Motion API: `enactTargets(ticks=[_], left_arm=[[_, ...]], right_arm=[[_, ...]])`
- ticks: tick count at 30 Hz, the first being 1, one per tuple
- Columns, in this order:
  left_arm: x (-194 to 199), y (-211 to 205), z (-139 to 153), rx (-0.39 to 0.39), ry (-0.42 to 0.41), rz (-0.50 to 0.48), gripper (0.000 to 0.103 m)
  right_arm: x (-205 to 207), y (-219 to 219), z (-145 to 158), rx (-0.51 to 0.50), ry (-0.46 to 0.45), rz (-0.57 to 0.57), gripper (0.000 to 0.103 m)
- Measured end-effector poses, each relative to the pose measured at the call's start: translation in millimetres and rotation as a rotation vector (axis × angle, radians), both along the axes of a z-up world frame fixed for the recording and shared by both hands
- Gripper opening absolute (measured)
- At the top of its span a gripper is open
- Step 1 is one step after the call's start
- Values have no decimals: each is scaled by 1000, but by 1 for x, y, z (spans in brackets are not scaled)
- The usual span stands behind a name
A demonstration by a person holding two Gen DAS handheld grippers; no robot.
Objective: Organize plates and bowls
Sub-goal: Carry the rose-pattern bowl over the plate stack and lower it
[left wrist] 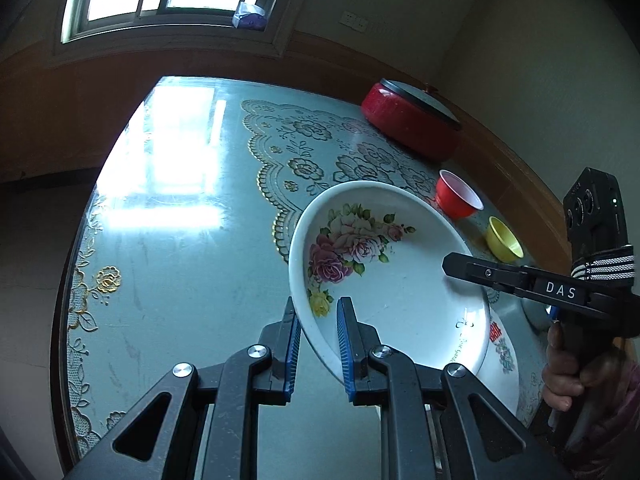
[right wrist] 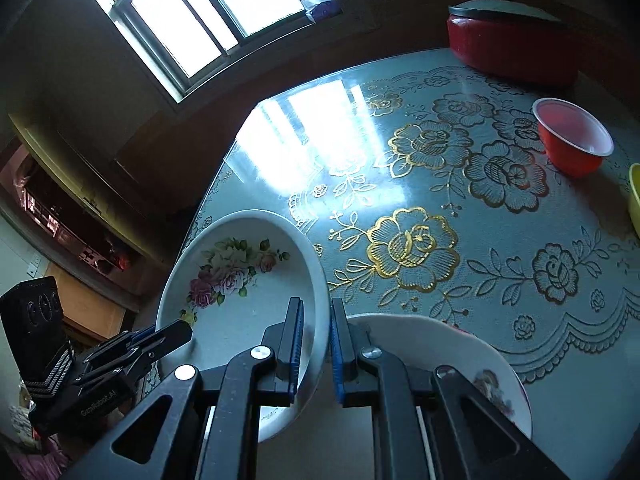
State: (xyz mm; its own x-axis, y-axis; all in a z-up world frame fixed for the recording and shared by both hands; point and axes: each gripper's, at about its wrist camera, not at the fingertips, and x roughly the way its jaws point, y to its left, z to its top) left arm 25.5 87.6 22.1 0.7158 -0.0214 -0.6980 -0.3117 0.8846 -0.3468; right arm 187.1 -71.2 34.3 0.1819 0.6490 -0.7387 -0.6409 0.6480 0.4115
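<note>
A white deep plate with a rose print (left wrist: 400,296) (right wrist: 240,312) hangs tilted above the table, held from two sides. My left gripper (left wrist: 318,310) is shut on its near rim, blue pads on either side of the edge. My right gripper (right wrist: 316,310) is shut on the opposite rim; in the left wrist view the right gripper (left wrist: 452,266) reaches in from the right, and in the right wrist view the left gripper (right wrist: 182,330) comes in from the lower left. A second white flowered plate (left wrist: 502,364) (right wrist: 448,348) lies on the table just below.
A red bowl (left wrist: 458,196) (right wrist: 572,140) and a yellow bowl (left wrist: 504,240) (right wrist: 635,200) stand near the table's far edge. A red lidded pot (left wrist: 412,120) (right wrist: 512,46) sits behind them. The table (left wrist: 180,260) carries a glossy lace-print cover.
</note>
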Motion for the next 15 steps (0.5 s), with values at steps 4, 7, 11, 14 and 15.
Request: enactTargets(ticks=[4,7,11,14,15], left_arm=[[1,-22,1,5,2,-65,18],[4,-37,0,6,11,-110,18],[7,-55,-3,5,27,-163,18],[10,-66,-6,4,43,-199,18],[11,-69,-7,3,47,-210,18]], right_arm=[[-12,-29,0,-4,4,-42,12],[-18,-50,-4,-13,18,-78,12],[-25,-76,-14,-22,48,-128,12],[-32,-91,-19,-37,62,-160,12],[-33,-94,-21,-40,67,-171,12]])
